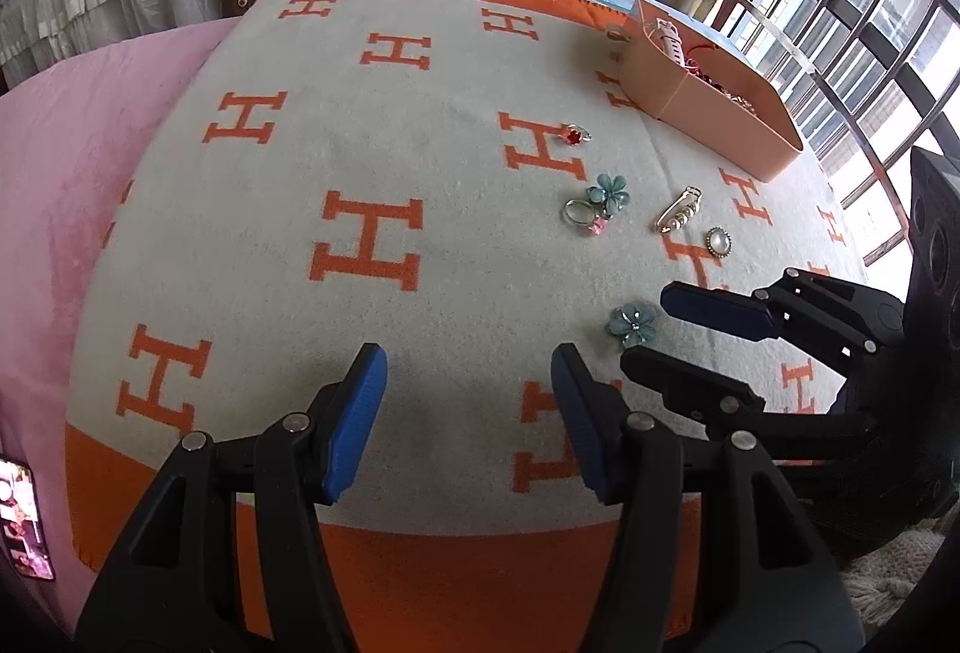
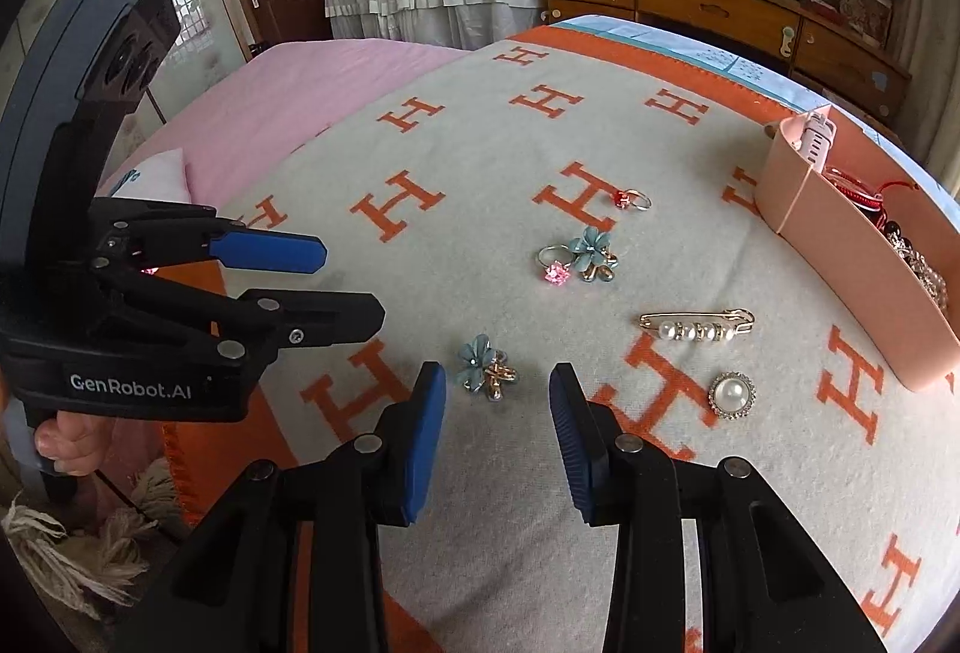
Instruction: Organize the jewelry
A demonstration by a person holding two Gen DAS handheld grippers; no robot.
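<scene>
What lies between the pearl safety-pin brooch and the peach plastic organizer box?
Only bare blanket separates the pearl safety-pin brooch from the peach plastic organizer box, clearest in the right wrist view.

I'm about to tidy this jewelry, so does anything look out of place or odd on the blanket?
Six pieces lie loose on the blanket instead of in the pink tray: two flower earrings, a pink-stone ring, a red-stone ring, a pearl pin and a pearl brooch. Nothing looks damaged.
</scene>
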